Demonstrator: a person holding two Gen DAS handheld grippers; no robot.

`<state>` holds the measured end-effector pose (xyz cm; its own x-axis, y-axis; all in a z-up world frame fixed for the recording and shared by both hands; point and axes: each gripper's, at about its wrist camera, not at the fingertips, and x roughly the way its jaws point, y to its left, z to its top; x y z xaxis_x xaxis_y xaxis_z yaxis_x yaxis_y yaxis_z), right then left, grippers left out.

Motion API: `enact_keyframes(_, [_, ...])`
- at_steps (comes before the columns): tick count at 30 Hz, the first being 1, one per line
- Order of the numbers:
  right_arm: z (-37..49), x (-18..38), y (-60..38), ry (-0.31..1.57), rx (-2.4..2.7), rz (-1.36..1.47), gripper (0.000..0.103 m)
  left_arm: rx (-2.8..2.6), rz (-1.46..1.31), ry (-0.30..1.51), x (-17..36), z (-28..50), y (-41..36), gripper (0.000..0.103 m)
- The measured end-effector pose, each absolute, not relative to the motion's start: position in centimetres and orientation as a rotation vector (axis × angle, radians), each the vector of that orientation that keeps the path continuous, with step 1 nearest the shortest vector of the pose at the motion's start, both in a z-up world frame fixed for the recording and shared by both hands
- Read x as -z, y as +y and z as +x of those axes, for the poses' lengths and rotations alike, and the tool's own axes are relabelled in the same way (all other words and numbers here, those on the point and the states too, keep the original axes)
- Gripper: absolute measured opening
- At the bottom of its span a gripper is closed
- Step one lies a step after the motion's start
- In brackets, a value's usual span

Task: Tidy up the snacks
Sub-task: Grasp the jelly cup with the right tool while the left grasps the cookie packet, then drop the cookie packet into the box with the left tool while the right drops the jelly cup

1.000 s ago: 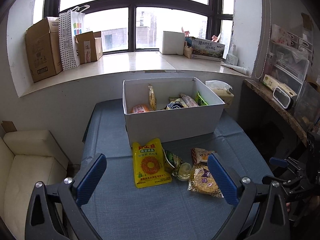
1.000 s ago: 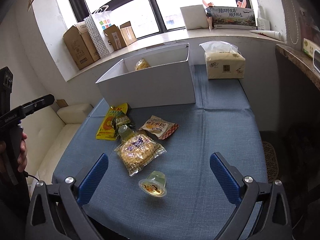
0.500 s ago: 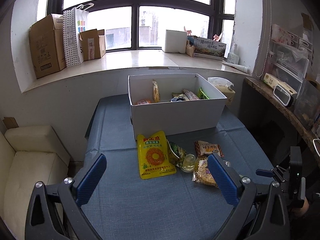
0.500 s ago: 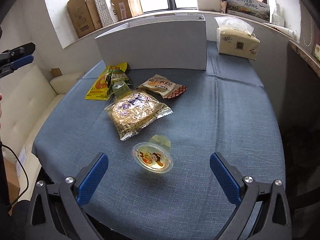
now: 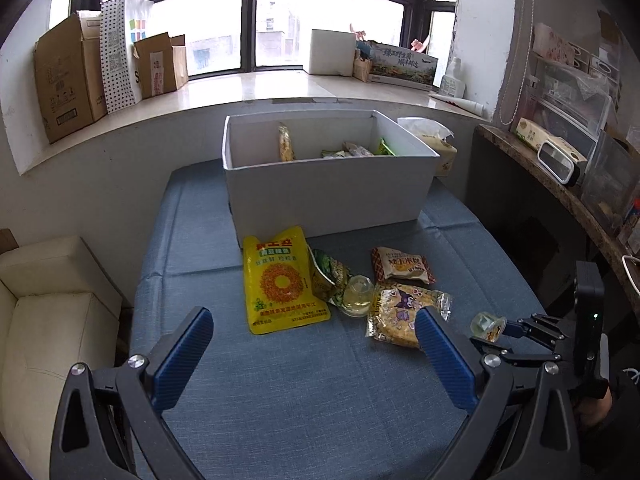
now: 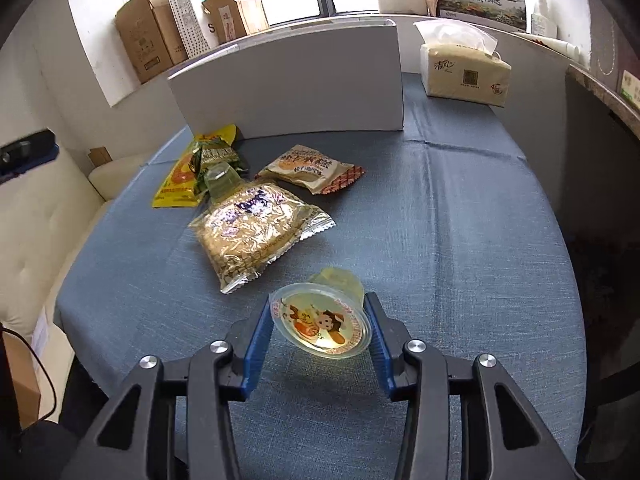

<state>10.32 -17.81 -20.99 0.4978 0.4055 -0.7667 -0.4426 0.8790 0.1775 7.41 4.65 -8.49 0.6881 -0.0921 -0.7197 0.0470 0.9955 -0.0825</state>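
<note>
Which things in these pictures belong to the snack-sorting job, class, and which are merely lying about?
Part of the job:
white box
jelly cup in the right gripper
yellow packet
green packet
second jelly cup
clear cracker bag
red-edged cake packet
open left gripper

Just lying about:
tissue pack
cardboard boxes
spotted paper bag

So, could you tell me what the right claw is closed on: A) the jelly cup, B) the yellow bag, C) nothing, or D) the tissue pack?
A: the right claw has its blue pads against both sides of the jelly cup.
</note>
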Motion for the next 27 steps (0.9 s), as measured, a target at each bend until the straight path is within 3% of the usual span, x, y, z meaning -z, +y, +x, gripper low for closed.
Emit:
enact_keyframes(15, [9.4,16.8,-24.0,0.813,-0.471,0.091,0.049,0.320,-0.055,1.119,19.2,15.9,-4.8,0.103])
enact_keyframes(20, [9.6,17.1,-24.6,0.817,-0.466,0.113,0.049,0.265,0.029,1.100,19.8,16.4,-6.4,0.102])
enact_keyframes(21, [9.7,17.3,-24.6,0.820,-0.468,0.116,0.049,0.248,0.048,1.087,19.9,16.3,-6.7,0.101])
enact_keyframes(25, [9.6,17.7,-24.4,0.830,-0.475,0.118,0.049,0.234,0.095,1.052,19.5,15.4,-7.0,0.079])
enact_keyframes(27, [9.6,17.9,-24.5,0.834,-0.476,0.122,0.049,0.239,0.076,1.047,19.0,14.9,-6.5,0.078])
